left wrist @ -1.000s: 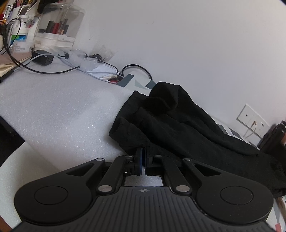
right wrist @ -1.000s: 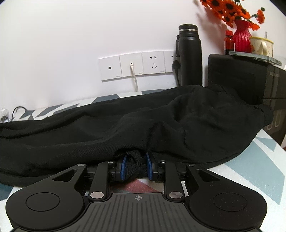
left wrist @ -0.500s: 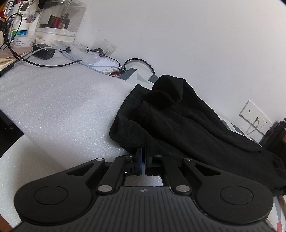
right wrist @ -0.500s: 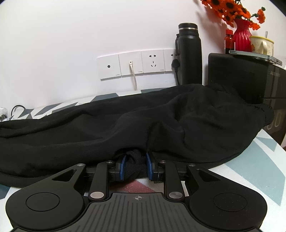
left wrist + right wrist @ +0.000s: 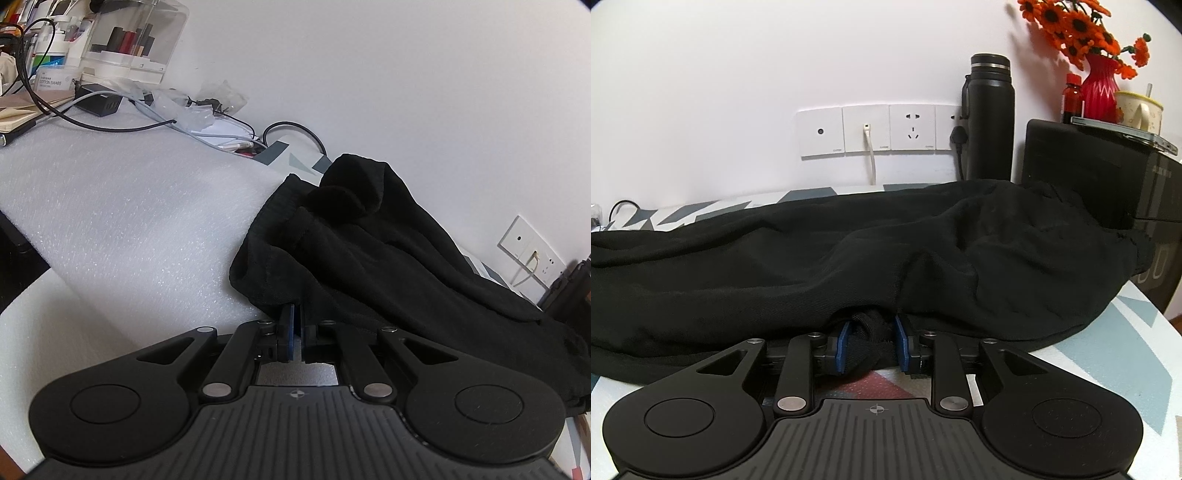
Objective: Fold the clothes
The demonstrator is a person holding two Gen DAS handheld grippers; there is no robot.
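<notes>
In the left wrist view, the clutter at the far end of the foam sheet is sitting a little lower and nearer than one second before, so the left gripper (image 5: 294, 325) is tipping or sliding slightly; the right wrist view is staying almost the same.

The black garment (image 5: 849, 254) is lying across the patterned table cover (image 5: 1108, 354), with its long axis running left to right in front of the wall sockets (image 5: 868, 129). One end is reaching onto the white foam sheet (image 5: 129, 221), and the other end is resting close to the black box (image 5: 1108, 177) beside the black bottle (image 5: 990, 118).

The left gripper is pinching the near edge of the garment at its foam-sheet end, and its jaws are nearly together with only thin cloth between them. The right gripper (image 5: 872, 345) is holding a thicker bunch of the same near edge, so its jaws are standing partly apart around the cloth.

Both grippers are sitting on the near side, and the body of the garment is lying ahead of them, toward the wall. I am judging that the coming move is depending on this: each end has its own gripper, so the near edge can be carried forward over the far edge along the long axis
</notes>
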